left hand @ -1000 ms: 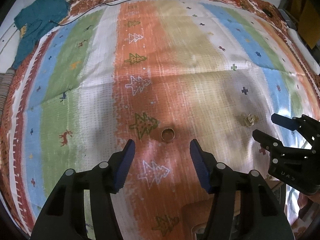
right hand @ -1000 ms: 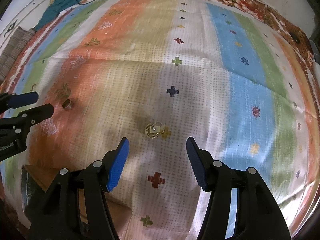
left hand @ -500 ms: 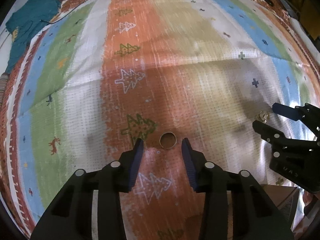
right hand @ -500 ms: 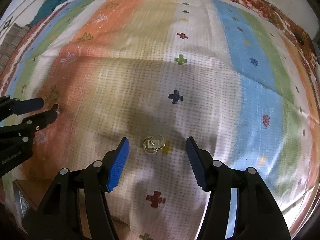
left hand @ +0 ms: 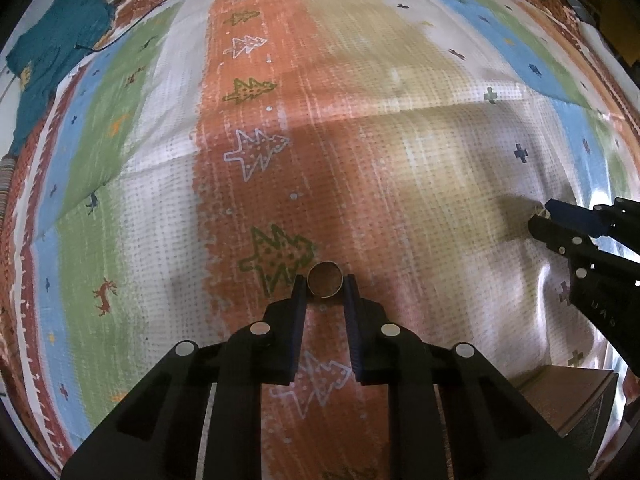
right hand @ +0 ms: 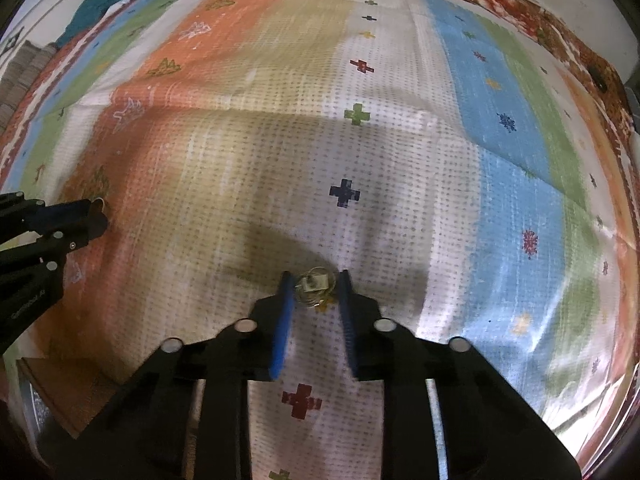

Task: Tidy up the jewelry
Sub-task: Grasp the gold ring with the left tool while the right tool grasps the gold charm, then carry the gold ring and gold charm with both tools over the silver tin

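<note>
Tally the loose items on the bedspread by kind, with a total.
Gold ring: 1
Jewelry piece with thin hoops: 1
Teal garment: 1
Thin black cable: 1
Total: 4

White lettering on the left gripper body — perhaps "Genrobot.AI", too blurred to confirm.

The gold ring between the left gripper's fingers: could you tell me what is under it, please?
The gold ring lies on the orange stripe of the patterned bedspread, beside a green tree motif, between the left gripper's fingertips. Orange cloth shows through its hole; whatever lies beneath the cloth is covered.
</note>
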The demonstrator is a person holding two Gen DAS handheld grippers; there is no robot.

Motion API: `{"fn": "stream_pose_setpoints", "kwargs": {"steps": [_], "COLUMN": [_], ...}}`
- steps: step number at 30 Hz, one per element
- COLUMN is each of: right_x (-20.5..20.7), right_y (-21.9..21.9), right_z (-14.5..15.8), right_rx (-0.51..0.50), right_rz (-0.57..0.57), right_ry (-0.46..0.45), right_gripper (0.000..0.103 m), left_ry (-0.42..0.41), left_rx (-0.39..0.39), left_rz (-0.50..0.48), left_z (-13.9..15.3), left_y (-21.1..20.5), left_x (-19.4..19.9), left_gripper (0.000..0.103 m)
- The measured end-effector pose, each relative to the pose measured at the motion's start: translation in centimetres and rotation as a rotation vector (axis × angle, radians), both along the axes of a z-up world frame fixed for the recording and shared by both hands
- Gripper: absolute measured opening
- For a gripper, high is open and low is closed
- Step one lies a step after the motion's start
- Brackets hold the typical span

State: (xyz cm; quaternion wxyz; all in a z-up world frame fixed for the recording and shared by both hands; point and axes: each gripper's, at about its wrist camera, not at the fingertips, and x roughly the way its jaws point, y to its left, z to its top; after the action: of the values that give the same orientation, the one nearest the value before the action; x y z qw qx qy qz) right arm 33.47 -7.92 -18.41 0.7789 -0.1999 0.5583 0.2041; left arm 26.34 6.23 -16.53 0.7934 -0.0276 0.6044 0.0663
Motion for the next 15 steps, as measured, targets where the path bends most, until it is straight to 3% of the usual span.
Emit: {"fn": "stream_pose_setpoints", "kwargs": {"steps": [2, 15], "right_x": [-0.2, -1.2], "right_y": [-0.3, -0.4], "right_z": [0.1, 0.9], "right_rx": [-0.001, 0.016], "right_rz": [0.007, 0.013], "right_ry": [-0.003, -0.027], "right_gripper": [0.013, 0.012], "left_ry": [-0.002, -0.039], "left_rx": [0.003, 0.023], "left_rz": [-0.004, -0.017], "left_z": [0.1, 1.6], "left_y": [-0.1, -1.0], "left_x": [-0.1, -1.0], "left_gripper": [0.018, 0.018]}}
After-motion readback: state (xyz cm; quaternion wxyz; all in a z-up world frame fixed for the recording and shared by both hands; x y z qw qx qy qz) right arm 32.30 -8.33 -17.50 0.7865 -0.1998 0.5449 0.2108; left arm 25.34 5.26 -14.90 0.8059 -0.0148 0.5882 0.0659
